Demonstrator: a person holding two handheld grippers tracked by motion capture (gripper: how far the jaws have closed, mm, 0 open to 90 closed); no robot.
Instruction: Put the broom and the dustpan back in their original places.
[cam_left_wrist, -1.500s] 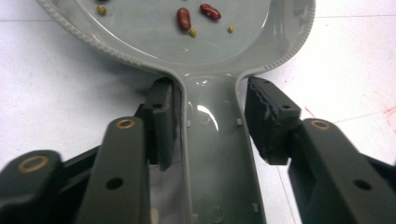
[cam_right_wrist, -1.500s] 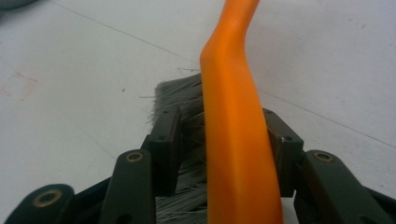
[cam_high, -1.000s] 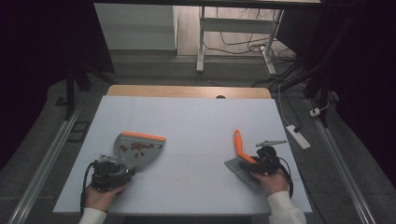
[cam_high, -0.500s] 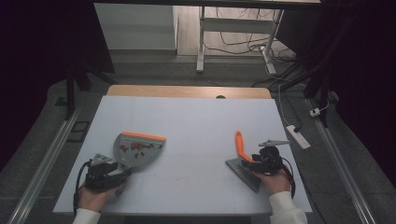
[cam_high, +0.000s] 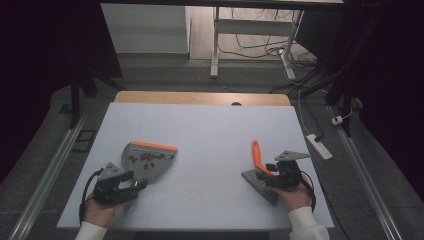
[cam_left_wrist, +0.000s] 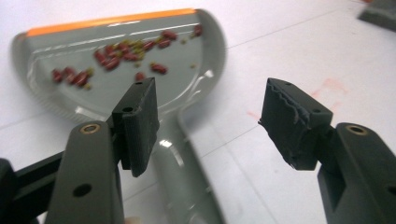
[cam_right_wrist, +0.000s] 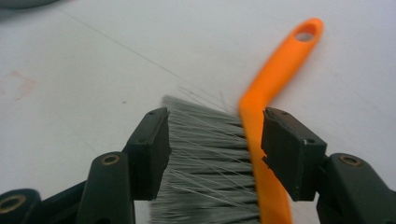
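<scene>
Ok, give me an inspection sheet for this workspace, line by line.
Surface: white table, faint reddish smear near the middle.
Job's things: grey dustpan with an orange edge, holding red bits; brush with an orange handle and grey bristles.
Clutter: nothing seen.
Grippers: left gripper open, fingers either side of the dustpan's handle; right gripper open, fingers flanking the brush, which lies on the table.
Cables: a cable loops from each gripper; a power strip lies on the floor at right.
Surroundings: dark room, metal frame legs beyond the table.
</scene>
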